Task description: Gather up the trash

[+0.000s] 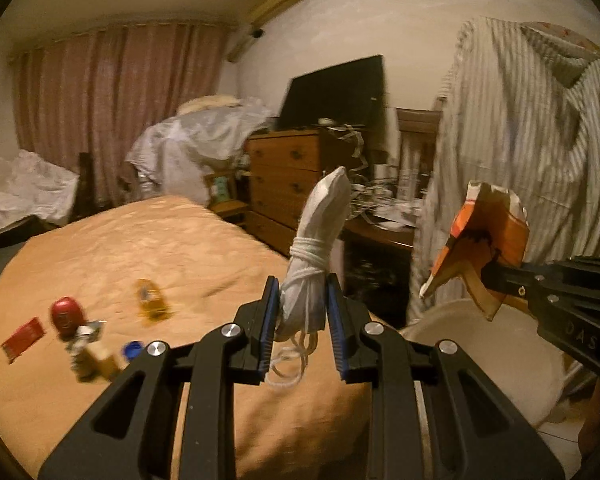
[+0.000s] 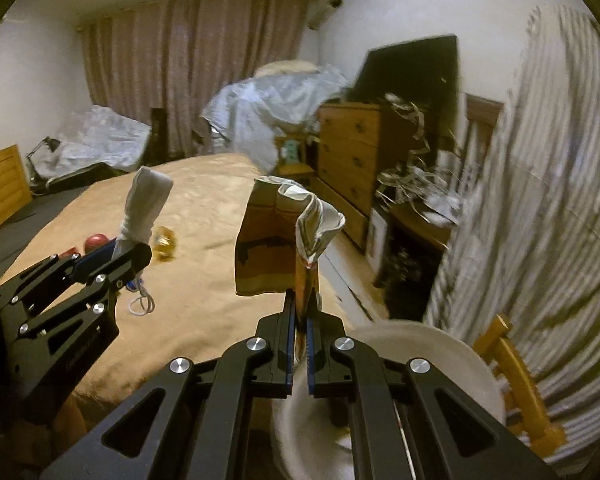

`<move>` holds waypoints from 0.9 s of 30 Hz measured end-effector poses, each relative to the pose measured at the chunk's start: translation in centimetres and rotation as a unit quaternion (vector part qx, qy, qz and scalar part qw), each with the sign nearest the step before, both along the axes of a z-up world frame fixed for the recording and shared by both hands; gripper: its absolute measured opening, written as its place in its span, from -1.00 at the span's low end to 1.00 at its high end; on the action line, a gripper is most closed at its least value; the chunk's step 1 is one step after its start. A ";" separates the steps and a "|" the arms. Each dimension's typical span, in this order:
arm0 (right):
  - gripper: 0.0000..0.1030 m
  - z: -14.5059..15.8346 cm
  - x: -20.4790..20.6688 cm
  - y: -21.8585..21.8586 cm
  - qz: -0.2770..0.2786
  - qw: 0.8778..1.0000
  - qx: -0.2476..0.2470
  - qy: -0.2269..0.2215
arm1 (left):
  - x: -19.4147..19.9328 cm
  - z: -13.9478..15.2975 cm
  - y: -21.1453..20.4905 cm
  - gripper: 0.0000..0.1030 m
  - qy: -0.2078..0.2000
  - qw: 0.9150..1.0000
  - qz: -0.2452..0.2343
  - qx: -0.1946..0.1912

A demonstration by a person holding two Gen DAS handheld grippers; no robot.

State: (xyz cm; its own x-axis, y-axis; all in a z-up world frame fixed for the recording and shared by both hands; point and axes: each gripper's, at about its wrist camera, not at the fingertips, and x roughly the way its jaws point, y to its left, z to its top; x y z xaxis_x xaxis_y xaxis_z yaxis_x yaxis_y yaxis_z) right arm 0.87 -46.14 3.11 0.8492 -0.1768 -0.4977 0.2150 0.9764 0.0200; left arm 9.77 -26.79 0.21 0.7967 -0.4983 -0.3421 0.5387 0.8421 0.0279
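The left tongs (image 1: 302,310) are clenching a white string-wrapped cloth bundle (image 1: 320,240); the right tongs (image 2: 300,354) are gripping a crumpled orange paper carton (image 2: 276,248) above a white round bin (image 2: 440,356).

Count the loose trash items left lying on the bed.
5: red packet at the left, red ball, blurred foil-and-tan piece, blue cap, amber wrapper farther back. More may be hidden.

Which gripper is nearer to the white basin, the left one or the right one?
Right. The right gripper, holding a torn carton, is just over the white basin; the left gripper, holding a white bundle, is above the bed beside it.
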 end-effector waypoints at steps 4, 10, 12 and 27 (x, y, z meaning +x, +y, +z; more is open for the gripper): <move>-0.90 -0.9 -1.6 -4.5 -0.020 0.999 0.015 0.027 | -0.9 -0.1 -3.2 -0.54 0.014 0.999 -0.036 0.005; -0.90 -3.1 -3.2 -10.4 -0.040 0.994 0.052 0.084 | -1.7 -1.6 -7.5 -0.54 0.058 0.993 -0.094 0.026; -0.90 -4.5 -3.4 -12.2 -0.045 0.991 0.064 0.110 | -1.7 -2.4 -8.8 -0.54 0.079 0.990 -0.108 0.038; -0.90 -10.4 -3.7 -14.7 -0.059 0.975 0.114 0.180 | -1.0 -7.9 -14.7 -0.54 0.181 0.965 -0.153 0.109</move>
